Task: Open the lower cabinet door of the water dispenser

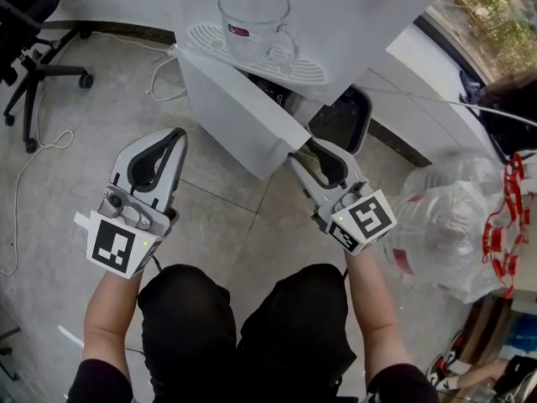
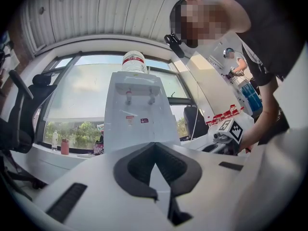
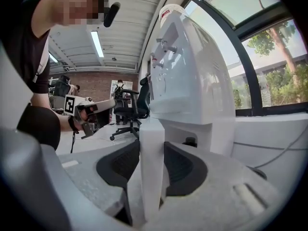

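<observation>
The white water dispenser (image 1: 252, 53) stands ahead of me with a clear jug (image 1: 252, 13) on its drip tray. Its lower cabinet door (image 1: 235, 112) is swung out from the body towards me and to the left. My right gripper (image 1: 300, 148) is shut on the door's free edge; in the right gripper view the white door (image 3: 151, 177) stands upright between the dark pads (image 3: 185, 170) of my right gripper (image 3: 152, 146). My left gripper (image 1: 174, 138) is held apart at the left, shut and empty. In the left gripper view it (image 2: 155, 146) points at the dispenser (image 2: 139, 114).
A black office chair (image 1: 33, 23) stands at the far left, with a white cable (image 1: 25, 175) trailing on the floor. Clear plastic bags (image 1: 445, 225) lie at the right. A dark bin (image 1: 344, 120) sits beside the dispenser. My knees (image 1: 252, 326) are below.
</observation>
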### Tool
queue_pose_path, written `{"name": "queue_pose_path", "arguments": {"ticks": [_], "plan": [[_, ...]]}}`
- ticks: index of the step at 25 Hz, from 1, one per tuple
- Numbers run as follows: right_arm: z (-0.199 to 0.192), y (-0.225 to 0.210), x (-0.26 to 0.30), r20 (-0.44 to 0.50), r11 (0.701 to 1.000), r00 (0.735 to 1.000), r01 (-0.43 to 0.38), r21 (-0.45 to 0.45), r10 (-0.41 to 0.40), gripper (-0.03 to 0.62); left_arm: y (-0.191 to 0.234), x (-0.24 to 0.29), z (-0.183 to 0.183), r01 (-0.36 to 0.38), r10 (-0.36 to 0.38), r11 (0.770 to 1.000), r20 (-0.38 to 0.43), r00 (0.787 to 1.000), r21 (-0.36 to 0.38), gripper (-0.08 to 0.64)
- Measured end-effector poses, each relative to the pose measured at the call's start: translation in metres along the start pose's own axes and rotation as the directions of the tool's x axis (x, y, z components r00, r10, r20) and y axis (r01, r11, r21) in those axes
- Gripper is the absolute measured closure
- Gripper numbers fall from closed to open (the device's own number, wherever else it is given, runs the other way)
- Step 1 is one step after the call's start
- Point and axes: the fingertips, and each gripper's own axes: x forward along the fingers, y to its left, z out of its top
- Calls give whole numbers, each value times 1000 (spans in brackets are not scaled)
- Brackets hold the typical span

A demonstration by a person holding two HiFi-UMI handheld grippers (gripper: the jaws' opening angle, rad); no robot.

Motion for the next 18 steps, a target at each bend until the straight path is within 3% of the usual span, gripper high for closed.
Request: {"name": "queue_pose_path", "arguments": {"ticks": [10,11,13,18], "plan": [[0,25,-9,29,995,994,-100,-24,101,470,-6,-2,7,-1,1,1000,-1,1000,14,552],[-1,23,-15,38,995,995,-94,-26,95,481,-7,-3,8,2,-2,1000,-5,1000,18,552],[-2,12,-25,53,998,997,-54,-15,55,578,-7,-6,9,3,-3,1000,-15,1000,28,552],[-3,-11,-23,48,999,998,40,-27,-39,588,-4,-13,12,-8,9,999,-23,1000,39,552]]}}
